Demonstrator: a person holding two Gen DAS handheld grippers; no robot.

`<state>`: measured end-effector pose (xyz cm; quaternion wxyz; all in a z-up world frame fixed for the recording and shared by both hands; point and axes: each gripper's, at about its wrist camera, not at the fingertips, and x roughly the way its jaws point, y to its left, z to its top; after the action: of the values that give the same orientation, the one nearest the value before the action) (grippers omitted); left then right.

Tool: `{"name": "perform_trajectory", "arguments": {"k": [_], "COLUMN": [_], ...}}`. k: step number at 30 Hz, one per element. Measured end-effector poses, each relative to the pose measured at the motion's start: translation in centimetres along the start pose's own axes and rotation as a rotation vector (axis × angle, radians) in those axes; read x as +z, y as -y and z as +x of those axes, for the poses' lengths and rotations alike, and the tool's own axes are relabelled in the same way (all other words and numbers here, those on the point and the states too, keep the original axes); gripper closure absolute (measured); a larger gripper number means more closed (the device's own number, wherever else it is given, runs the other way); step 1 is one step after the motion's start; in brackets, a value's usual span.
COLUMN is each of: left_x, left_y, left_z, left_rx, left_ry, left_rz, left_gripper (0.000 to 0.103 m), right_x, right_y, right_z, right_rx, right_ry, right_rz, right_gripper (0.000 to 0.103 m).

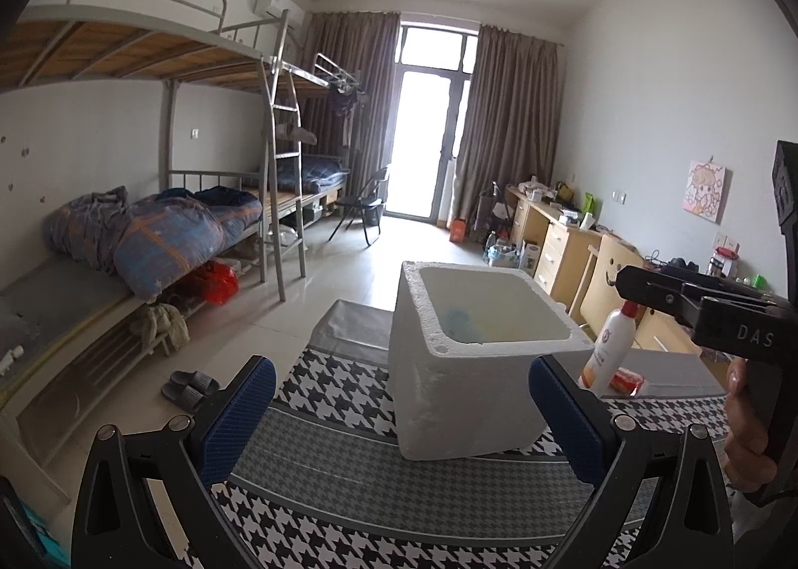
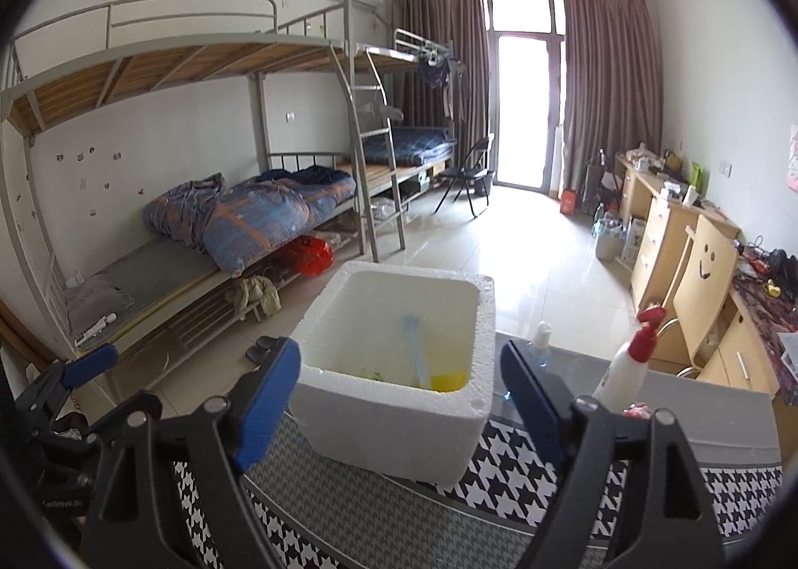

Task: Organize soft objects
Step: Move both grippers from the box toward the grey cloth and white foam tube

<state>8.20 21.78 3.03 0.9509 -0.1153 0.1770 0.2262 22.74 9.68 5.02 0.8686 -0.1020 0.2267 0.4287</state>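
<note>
A white foam box [image 1: 449,399] stands on the houndstooth tablecloth [image 1: 324,389]. In the right wrist view the foam box [image 2: 399,424] holds a pale blue soft piece [image 2: 416,349], something yellow [image 2: 449,382] and a green scrap [image 2: 371,374]. My left gripper [image 1: 399,414] is open just in front of the box with nothing in it. My right gripper [image 2: 399,394] is open too, near the box's front rim and above it, and is empty. A white pump bottle [image 1: 611,344] with a red top and a red packet [image 1: 628,382] sit right of the box.
A small clear blue bottle [image 2: 541,344] stands behind the box. A hand [image 1: 748,419] grips the right tool at the right edge. Bunk beds with a blue quilt [image 2: 259,220] line the left wall. A wooden chair [image 2: 703,280] and desks run along the right. Slippers [image 1: 189,387] lie on the floor.
</note>
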Motion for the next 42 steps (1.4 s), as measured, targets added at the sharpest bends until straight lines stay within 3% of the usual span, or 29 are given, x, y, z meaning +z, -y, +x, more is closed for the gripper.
{"name": "perform_trajectory", "arguments": {"k": [21,42], "left_x": [0.0,-2.1], "left_y": [3.2,6.5], "left_z": [-3.2,-6.4], "left_rx": [-0.088,-0.175], "left_ry": [0.059,0.104], "left_rz": [0.059,0.131], "left_gripper": [0.001,0.001], "right_x": [-2.7,-5.7], "right_y": [0.9,1.0], "right_z": [-7.0,-12.4], "right_rx": [0.002,-0.045], "right_ry": [0.111,0.203], "right_rz": [0.025,0.023], "right_gripper": [0.017,0.016]}}
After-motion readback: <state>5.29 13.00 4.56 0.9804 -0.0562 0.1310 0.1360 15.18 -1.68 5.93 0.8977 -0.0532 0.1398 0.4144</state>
